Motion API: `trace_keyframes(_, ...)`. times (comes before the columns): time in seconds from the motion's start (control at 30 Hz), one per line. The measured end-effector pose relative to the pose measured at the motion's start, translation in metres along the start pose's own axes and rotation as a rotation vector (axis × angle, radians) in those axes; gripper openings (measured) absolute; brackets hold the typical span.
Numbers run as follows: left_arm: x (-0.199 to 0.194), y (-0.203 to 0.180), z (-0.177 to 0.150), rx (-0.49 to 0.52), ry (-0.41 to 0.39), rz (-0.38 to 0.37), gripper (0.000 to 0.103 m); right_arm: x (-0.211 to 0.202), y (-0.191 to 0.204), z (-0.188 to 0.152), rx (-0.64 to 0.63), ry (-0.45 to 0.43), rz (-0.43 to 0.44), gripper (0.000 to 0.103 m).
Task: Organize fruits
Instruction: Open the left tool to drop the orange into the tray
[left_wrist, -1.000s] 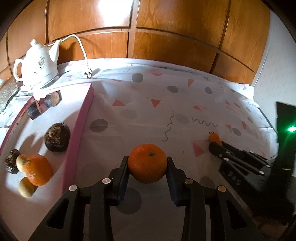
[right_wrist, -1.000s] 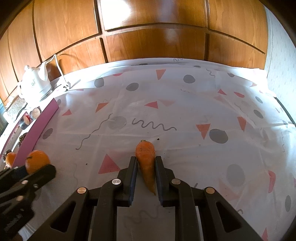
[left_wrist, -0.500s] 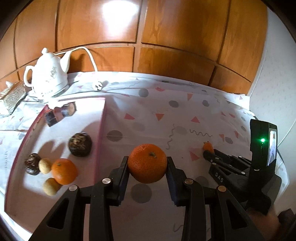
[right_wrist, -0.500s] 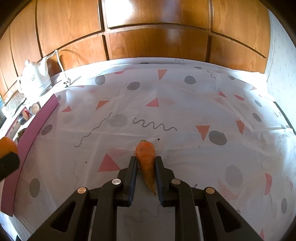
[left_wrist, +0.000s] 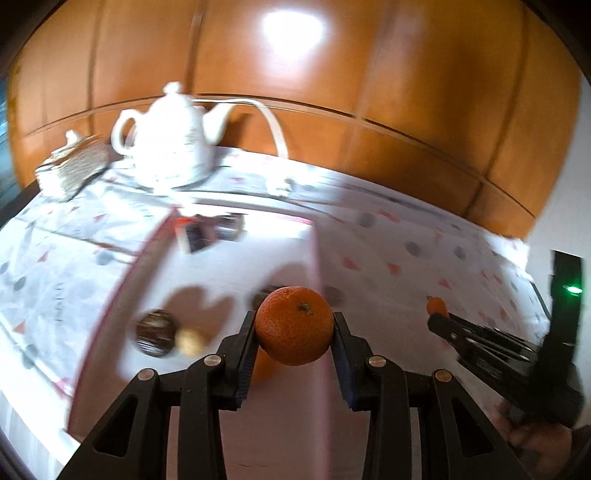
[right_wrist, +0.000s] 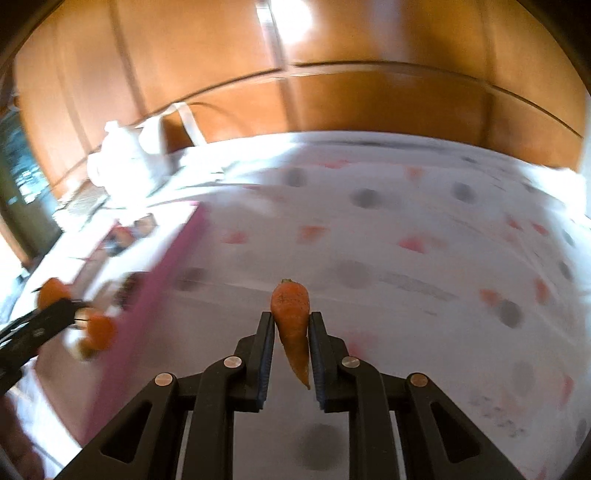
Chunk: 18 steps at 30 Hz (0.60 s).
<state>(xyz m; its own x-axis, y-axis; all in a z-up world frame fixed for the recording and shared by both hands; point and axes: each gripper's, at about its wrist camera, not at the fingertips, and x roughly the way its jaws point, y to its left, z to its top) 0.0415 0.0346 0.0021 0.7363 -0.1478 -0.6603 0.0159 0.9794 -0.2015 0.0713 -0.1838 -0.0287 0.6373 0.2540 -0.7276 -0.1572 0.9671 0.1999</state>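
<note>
Left gripper: fingers clamped on a mandarin, one pad on each side, stem facing the camera. Fruit sits at frame centre, off the surface, over the right-hand rim of the pink tray.

Right gripper: fingers closed tight on a carrot, blunt top pointing away from the camera, thin tip hanging back between the pads. Carrot sits just below frame centre, above the patterned cloth on the bench, right of the tray's pink wall. In the left wrist view the same gripper shows at the right edge with the carrot's orange end poking out of its tip.

Tray contents, left wrist view, blurred:
- dark round fruit lower left, a small pale fruit touching its right side
- another dark fruit mostly hidden behind the mandarin
- a second orange fruit partly visible under the left finger
- cut dark pieces at the tray's far end

White teapot stands upper left, beyond the tray, against the wooden panelling. A white cord runs from behind it down to the cloth. Both views are motion-blurred.
</note>
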Motion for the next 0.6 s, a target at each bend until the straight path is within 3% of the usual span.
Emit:
trace_keyframes(0.17, 0.010, 0.047, 0.016, -0.084, 0.011, 0.069, 0.038, 0.005, 0.056, 0.015, -0.065, 0.015, 0.165, 0.019)
trace_keyframes(0.3, 0.020, 0.063, 0.026, -0.097, 0.013, 0.104, 0.039, 0.017, 0.098, 0.021, -0.108, 0.055, 0.267, 0.019)
trace_keyframes(0.4, 0.027, 0.067, 0.034, -0.107, 0.012, 0.117, 0.039, 0.026, 0.121, 0.020, -0.139, 0.079, 0.283, 0.019)
trace_keyframes(0.47, 0.028, 0.067, 0.038, -0.110, 0.003, 0.114, 0.046, 0.032, 0.128, 0.018, -0.134, 0.101, 0.300, 0.020)
trace_keyframes(0.53, 0.027, 0.066, 0.039, -0.110, -0.003, 0.120, 0.047, 0.036, 0.132, 0.013, -0.136, 0.122, 0.313, 0.032)
trace_keyframes(0.6, 0.024, 0.066, 0.039, -0.112, -0.008, 0.125, 0.047, 0.038, 0.134, 0.008, -0.144, 0.136, 0.313, 0.033)
